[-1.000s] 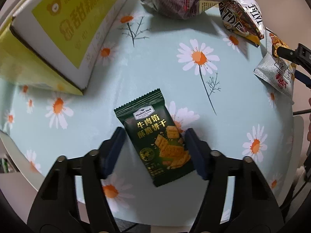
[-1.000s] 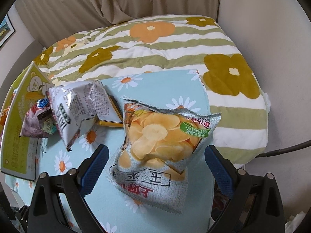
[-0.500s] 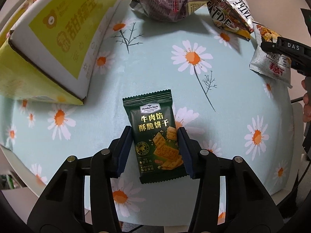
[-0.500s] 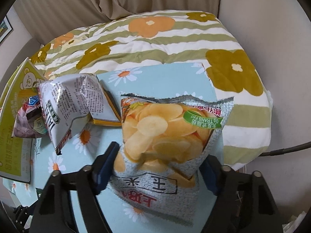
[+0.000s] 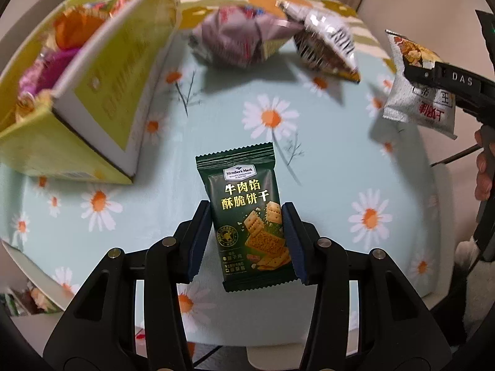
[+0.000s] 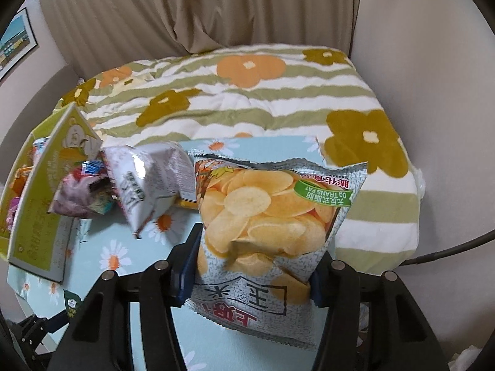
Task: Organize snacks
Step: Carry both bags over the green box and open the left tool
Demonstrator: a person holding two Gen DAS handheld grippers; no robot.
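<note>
My left gripper (image 5: 246,241) is shut on a dark green cracker packet (image 5: 247,213) and holds it lifted above the daisy-print table (image 5: 309,160). My right gripper (image 6: 258,262) is shut on a silver potato chip bag (image 6: 266,216), lifted off the table; the bag (image 5: 417,92) and the gripper also show at the right of the left wrist view. An open yellow-green snack box (image 5: 102,92) with several wrapped snacks inside stands at the table's left; it also shows in the right wrist view (image 6: 40,210).
A purple-grey snack bag (image 5: 244,40) and a silver crumpled bag (image 5: 328,46) lie at the table's far side. A flowered striped blanket (image 6: 263,99) covers the bed behind the table. A curtain hangs beyond.
Both grippers closed on their packets and lifted them off the table. The views rose and tilted, so the snack box's inside now shows.
</note>
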